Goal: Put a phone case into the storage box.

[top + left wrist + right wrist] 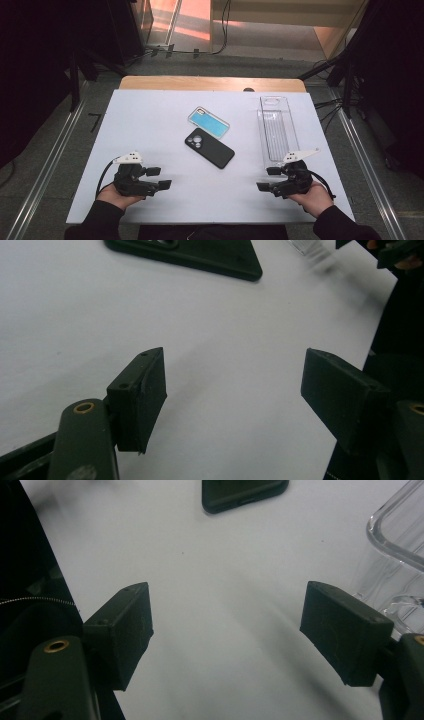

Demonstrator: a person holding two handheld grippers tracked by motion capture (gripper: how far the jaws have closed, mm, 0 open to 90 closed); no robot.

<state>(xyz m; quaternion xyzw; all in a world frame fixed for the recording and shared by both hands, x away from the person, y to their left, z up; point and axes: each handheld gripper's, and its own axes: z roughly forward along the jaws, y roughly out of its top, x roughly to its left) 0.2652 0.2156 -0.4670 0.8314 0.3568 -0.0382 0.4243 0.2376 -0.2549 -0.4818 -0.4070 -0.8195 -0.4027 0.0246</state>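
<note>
- Near the table's [150, 110] front edge, left gripper [159, 178] hovers, jaws apart, nothing between.
- Right gripper [267, 179] beside the clear tray [278, 131], jaws apart too.
- Black phone [209, 147] lies between them.

A blue phone case [209, 122] lies flat and askew on the white tabletop [145, 120], nearer its far edge than its near one. A wooden strip [210, 83] borders that far edge, and cables [222, 30] trail across the floor beyond.

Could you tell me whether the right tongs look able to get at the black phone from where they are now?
Probably yes: the right tongs stand open, and bare white table lies between them and the black phone.
</note>
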